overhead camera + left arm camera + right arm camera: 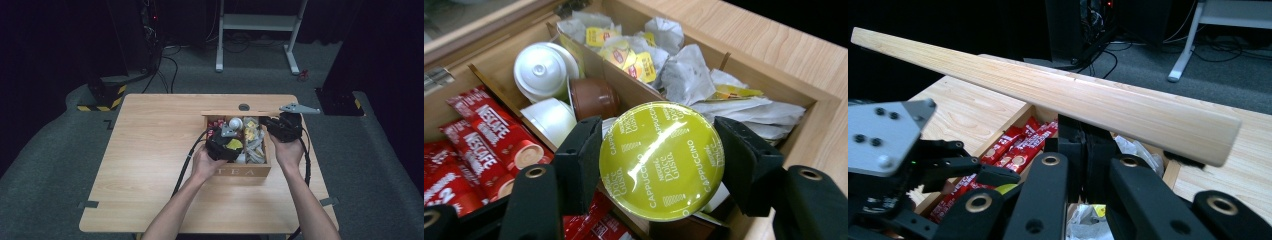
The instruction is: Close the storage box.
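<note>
Gripping capsule (662, 161), right gripper (1084, 150) holding lid (1058, 92)

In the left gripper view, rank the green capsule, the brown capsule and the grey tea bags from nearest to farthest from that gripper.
1. Green capsule, clamped between the left gripper's jaws.
2. Brown capsule, just beyond, middle compartment.
3. Grey tea bags, farther, far compartment.

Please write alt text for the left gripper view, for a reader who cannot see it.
The left gripper clamps a yellow-green Dolce Gusto cappuccino capsule between its black jaws above an open wooden tea box. Below lie red Nescafe sticks, white capsules, a brown capsule and paper tea bags.
</note>
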Tool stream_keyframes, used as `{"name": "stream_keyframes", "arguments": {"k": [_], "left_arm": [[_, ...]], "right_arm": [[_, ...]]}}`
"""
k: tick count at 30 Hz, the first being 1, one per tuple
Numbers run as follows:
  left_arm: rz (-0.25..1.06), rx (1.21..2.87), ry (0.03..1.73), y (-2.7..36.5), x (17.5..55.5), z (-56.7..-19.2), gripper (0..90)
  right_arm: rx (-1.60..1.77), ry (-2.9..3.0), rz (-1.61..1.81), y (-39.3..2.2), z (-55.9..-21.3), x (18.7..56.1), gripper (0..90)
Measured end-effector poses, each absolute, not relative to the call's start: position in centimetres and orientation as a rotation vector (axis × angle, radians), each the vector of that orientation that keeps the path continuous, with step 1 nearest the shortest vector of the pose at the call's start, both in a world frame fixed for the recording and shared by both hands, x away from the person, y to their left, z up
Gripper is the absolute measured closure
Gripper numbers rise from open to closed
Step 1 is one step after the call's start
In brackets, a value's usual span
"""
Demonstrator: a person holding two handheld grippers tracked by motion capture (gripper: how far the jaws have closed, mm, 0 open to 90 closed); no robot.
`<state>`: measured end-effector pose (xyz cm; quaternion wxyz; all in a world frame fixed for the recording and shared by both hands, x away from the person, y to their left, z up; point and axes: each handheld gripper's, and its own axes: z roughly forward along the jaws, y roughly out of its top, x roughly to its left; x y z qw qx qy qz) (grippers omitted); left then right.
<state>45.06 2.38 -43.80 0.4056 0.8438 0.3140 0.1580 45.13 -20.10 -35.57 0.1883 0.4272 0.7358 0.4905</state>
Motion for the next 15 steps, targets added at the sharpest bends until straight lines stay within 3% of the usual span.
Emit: {"name": "stream_keyframes", "arguments": {"k": [15], "left_arm": [[0.394, 2.087, 0.799, 4.1, 44.1, -42.5, 39.0]], "right_arm": [[1.205, 2.076, 1.38, -19.8, -35.7, 45.3, 88.4]]}}
